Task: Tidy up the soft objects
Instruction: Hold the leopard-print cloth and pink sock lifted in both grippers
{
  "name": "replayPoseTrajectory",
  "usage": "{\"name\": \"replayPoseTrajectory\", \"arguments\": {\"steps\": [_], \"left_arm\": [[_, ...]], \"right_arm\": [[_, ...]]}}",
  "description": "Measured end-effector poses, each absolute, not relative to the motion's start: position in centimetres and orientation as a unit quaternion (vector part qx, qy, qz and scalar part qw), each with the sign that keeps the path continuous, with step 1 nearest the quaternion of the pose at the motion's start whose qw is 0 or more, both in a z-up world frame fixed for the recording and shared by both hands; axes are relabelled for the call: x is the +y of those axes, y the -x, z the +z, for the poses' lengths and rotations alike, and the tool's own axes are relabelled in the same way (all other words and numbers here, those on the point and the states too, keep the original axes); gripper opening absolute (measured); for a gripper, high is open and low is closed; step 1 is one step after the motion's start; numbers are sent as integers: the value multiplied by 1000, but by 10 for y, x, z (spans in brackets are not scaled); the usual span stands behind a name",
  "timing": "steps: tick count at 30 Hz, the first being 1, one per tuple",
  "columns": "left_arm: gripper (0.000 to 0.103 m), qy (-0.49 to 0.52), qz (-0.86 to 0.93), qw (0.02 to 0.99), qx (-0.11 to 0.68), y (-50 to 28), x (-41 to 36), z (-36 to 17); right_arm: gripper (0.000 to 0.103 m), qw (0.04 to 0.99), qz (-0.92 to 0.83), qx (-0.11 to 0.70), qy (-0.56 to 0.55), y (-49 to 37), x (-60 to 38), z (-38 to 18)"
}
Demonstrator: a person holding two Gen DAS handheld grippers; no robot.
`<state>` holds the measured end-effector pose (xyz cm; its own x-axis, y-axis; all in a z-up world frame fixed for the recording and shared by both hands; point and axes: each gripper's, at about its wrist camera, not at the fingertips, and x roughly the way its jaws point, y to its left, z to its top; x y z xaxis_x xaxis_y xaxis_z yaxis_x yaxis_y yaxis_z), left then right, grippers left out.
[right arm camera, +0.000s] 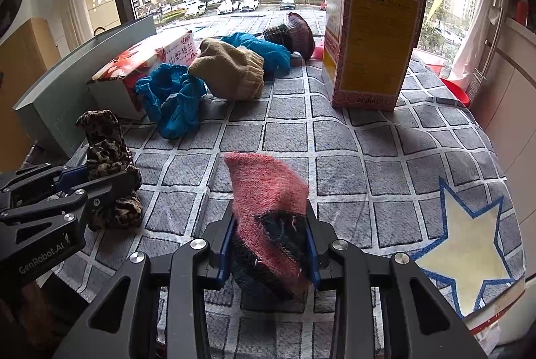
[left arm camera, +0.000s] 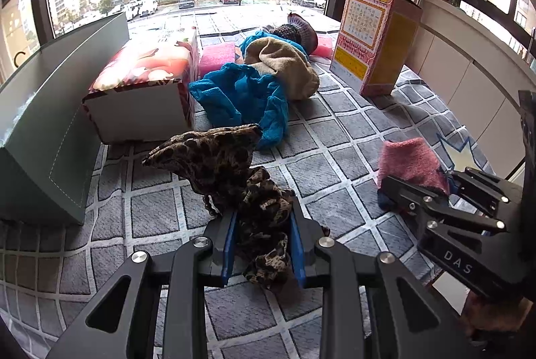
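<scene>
Left tongs (left arm camera: 264,245) pinch a leopard-print cloth (left arm camera: 214,158); right tongs (right arm camera: 268,245) pinch a pink knit sock (right arm camera: 268,191). Either limp piece could slip out, drooping toward 6 o'clock.

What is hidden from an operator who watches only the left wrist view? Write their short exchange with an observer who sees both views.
Operator: What sits right of the pink knit piece?
Observer: A pale star with a blue outline, printed on the checked cloth.
Operator: Is that piece all pink?
Observer: No, its lower part between the right gripper fingers is dark knit.
Operator: What about the tall box's other side?
Observer: A yellow panel of small print, with a number at the bottom.
</scene>
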<state>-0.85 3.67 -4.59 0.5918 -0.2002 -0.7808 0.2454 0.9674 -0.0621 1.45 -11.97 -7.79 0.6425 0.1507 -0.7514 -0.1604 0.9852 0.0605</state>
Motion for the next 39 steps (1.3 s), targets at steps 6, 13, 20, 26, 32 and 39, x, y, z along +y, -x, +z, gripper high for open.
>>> {"name": "replayPoseTrajectory", "arguments": {"steps": [6, 13, 20, 26, 32, 39], "left_arm": [[30, -29, -126, 892, 433, 9, 37, -47], [29, -42, -120, 895, 427, 11, 35, -45], [29, -97, -170, 891, 409, 23, 6, -39], [29, -133, -209, 886, 391, 31, -16, -34], [29, -137, -221, 879, 399, 30, -27, -36], [29, -146, -233, 875, 399, 31, -35, -37]], "right_arm": [[35, 904, 87, 420, -5, -15, -123, -75], [35, 903, 87, 421, -6, -18, -124, -75], [35, 903, 71, 424, -22, -17, -141, -73], [35, 905, 53, 422, -26, -11, -157, -70], [35, 906, 33, 421, -34, -10, -175, -67], [35, 903, 24, 427, -43, -11, -191, -69]]}}
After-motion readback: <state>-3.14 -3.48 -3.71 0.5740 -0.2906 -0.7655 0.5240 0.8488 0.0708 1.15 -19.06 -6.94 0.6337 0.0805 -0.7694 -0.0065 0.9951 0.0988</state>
